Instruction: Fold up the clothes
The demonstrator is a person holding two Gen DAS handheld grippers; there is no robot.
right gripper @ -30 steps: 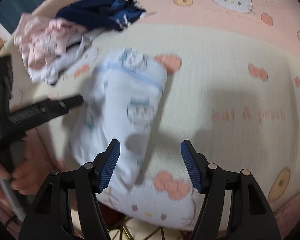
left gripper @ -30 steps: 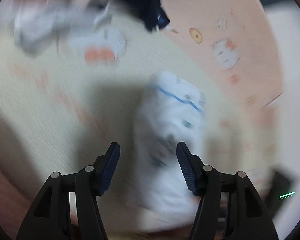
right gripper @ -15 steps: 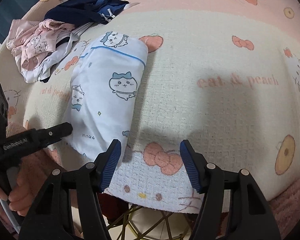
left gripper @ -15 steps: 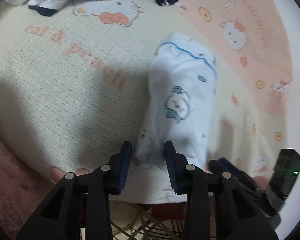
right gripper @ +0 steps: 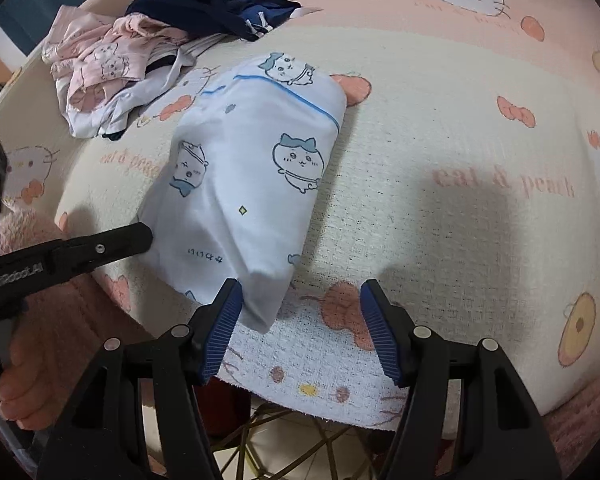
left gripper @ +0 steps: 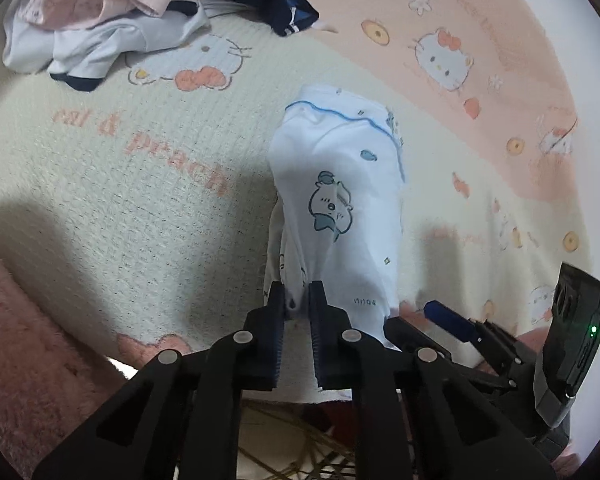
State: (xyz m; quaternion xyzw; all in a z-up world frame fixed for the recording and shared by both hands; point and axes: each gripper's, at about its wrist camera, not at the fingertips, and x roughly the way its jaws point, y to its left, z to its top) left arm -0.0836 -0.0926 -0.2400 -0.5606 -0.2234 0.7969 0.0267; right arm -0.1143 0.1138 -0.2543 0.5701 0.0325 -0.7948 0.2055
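So far you have one white garment (right gripper: 252,184) with cartoon prints folded into a long strip on the blanket (right gripper: 440,128); a heap of clothes (right gripper: 140,56) beyond it remains. Your left gripper (left gripper: 298,300) has just closed, pinching its near corner. Your right gripper (right gripper: 300,320) hangs wide beside it.

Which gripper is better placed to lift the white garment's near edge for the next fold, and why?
Left: the left gripper has just closed on the white garment's near edge. The right gripper stands open beside it.
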